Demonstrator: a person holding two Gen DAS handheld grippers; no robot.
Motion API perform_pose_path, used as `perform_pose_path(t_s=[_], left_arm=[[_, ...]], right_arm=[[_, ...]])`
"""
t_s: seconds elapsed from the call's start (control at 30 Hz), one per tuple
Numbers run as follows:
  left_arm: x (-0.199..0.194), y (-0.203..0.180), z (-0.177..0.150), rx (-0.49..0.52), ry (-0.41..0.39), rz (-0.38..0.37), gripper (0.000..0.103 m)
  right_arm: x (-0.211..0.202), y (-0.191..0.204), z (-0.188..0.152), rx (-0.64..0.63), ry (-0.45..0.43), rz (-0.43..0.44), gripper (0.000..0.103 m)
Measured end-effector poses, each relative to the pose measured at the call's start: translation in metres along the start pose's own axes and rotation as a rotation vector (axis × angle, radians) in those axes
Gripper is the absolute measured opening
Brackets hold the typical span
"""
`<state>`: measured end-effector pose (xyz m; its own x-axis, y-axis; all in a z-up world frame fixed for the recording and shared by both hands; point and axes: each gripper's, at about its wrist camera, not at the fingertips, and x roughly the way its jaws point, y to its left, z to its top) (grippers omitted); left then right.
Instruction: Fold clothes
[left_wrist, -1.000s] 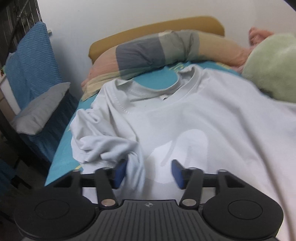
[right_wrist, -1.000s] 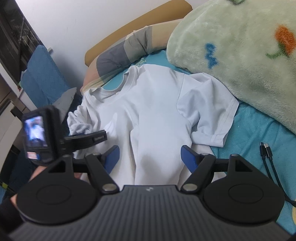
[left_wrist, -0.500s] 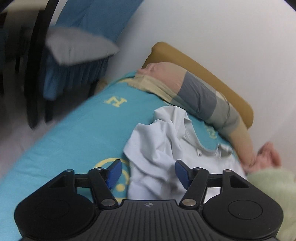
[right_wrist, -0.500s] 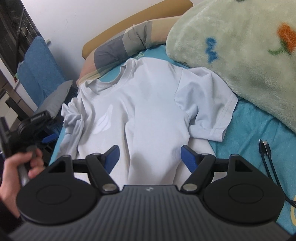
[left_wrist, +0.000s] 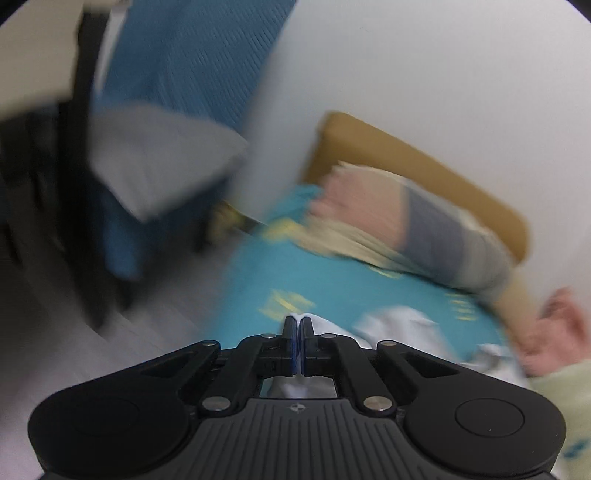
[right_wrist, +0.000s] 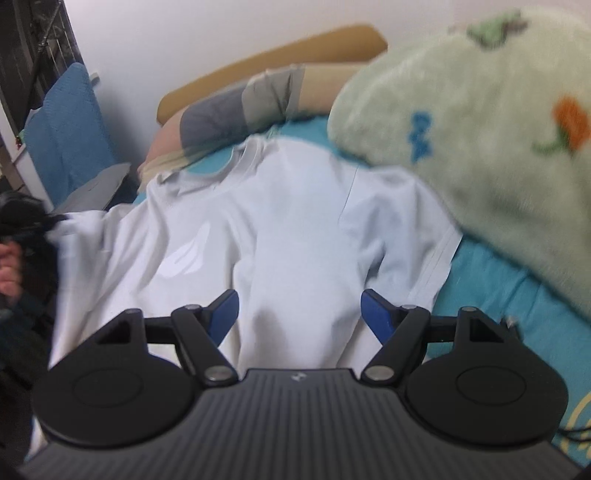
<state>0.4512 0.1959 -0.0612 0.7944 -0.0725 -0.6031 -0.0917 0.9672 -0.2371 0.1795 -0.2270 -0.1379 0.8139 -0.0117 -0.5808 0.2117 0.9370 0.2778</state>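
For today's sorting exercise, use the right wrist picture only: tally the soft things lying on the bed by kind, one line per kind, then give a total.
White T-shirt: 1
Green fleece blanket: 1
Striped pillow: 1
Total: 3

Pale blue-white T-shirt (right_wrist: 295, 221) with a faint white swoosh print on the chest, spread over a turquoise bedsheet (right_wrist: 491, 280) dotted with yellow motifs. Mint-green fleece blanket (right_wrist: 480, 129), blue and orange flowers on it. Pillow (left_wrist: 436, 236) banded pink, grey, beige. Mustard headboard (left_wrist: 424, 162).
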Motion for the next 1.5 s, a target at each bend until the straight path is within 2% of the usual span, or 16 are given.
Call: perform_pose_path(t_s=[0.13,0.17,0.23,0.27,0.3,0.37,0.43,0.53,0.7,0.8,0.97,1.1,1.3,1.37,1.47,1.5], left_arm=[[0.021,0.034,0.013,0.102,-0.012,0.284,0.001],[0.024,0.044,0.01,0.08,-0.011,0.309,0.001],[0.027,0.064,-0.001,-0.014,-0.002,0.271,0.014],[0.027,0.07,-0.009,-0.049,0.011,0.247,0.017],[0.025,0.072,-0.016,-0.051,0.022,0.229,0.019],[0.017,0.067,-0.032,-0.004,0.034,0.19,0.031],[0.001,0.057,-0.047,0.035,0.038,0.154,0.056],[-0.035,0.033,-0.069,0.088,0.037,0.107,0.07],[-0.116,-0.015,-0.115,0.114,0.037,-0.002,0.083],[-0.156,-0.029,-0.147,0.082,0.12,-0.045,0.083],[-0.19,-0.016,-0.197,0.065,0.369,0.024,0.081],[-0.203,0.016,-0.224,-0.031,0.574,0.102,0.074],[-0.217,0.015,-0.251,0.023,0.776,0.12,0.073],[-0.219,0.007,-0.255,0.064,0.813,0.118,0.07],[-0.223,-0.008,-0.259,0.142,0.834,0.116,0.061],[-0.224,-0.012,-0.259,0.165,0.839,0.117,0.052]], right_arm=[[0.004,0.004,0.0,-0.036,-0.018,-0.027,0.075],[0.006,0.006,-0.001,-0.045,-0.016,-0.031,0.075],[0.009,0.008,-0.003,-0.06,-0.01,-0.033,0.075],[0.01,0.01,-0.004,-0.067,-0.008,-0.032,0.075],[0.01,0.012,-0.005,-0.074,-0.008,-0.029,0.075],[0.01,0.015,-0.005,-0.083,-0.01,-0.02,0.075],[0.009,0.017,-0.004,-0.083,-0.015,-0.008,0.075],[0.006,0.02,-0.003,-0.084,-0.022,0.012,0.075],[-0.005,0.021,-0.003,-0.086,-0.035,0.044,0.075],[-0.013,0.02,-0.003,-0.09,-0.042,0.057,0.075],[-0.026,0.017,-0.004,-0.097,-0.055,0.078,0.075],[-0.039,0.013,-0.005,-0.101,-0.059,0.081,0.075],[-0.058,0.006,-0.008,-0.112,-0.056,0.068,0.075],[-0.063,0.002,-0.008,-0.098,-0.049,0.067,0.075],[-0.073,-0.005,-0.008,-0.077,-0.047,0.069,0.075],[-0.077,-0.007,-0.008,-0.072,-0.05,0.068,0.075]])
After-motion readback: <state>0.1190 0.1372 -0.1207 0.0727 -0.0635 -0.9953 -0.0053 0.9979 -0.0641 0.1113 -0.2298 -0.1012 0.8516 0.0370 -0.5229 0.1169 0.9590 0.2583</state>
